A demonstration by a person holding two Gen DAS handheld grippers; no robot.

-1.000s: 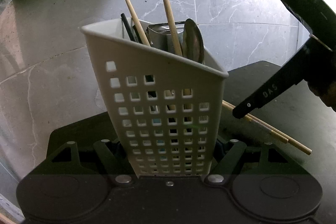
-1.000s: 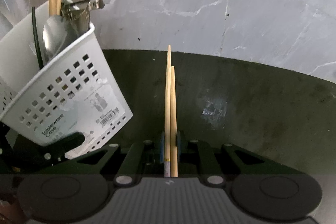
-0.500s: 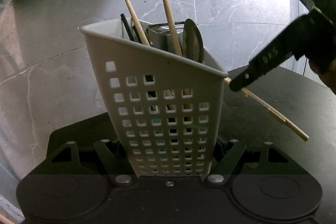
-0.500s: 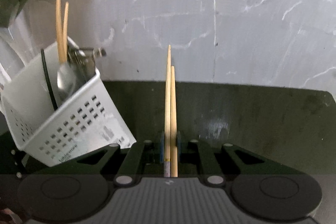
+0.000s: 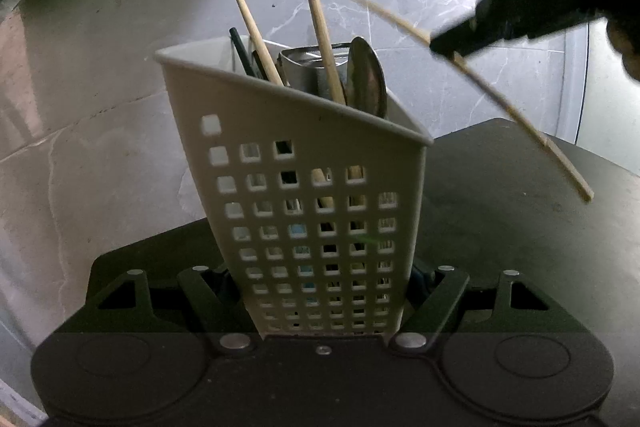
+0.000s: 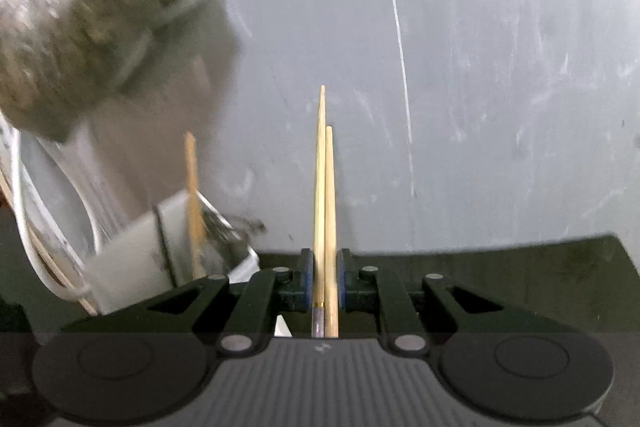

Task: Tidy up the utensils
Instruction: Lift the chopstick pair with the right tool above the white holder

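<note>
Left tongs [image 5: 324,307]: clamped on the white perforated plastic utensil caddy [image 5: 304,211], tilted above the black counter [image 5: 520,227].
Right tongs [image 6: 324,279]: pinching a pair of pale wooden chopsticks [image 6: 325,195], raised beside the caddy.
Risk: long chopstick tips may strike the rim or the utensils inside.
Views: only the left shows the caddy's contents sharply; the right is blurred.

Caddy [image 5: 304,187]: base hidden behind left tongs [image 5: 324,307] body; blurred, cut by left edge in right wrist view.
Utensils inside: lower parts hidden by caddy wall; dark items too small to tell.
Right tongs [image 5: 520,15]: blurred, cut by top-right edge.
Held chopsticks [image 6: 325,211]: rear ends hidden under tongs body.
Mottled mass [image 6: 88,11]: blurred, unidentifiable.
</note>
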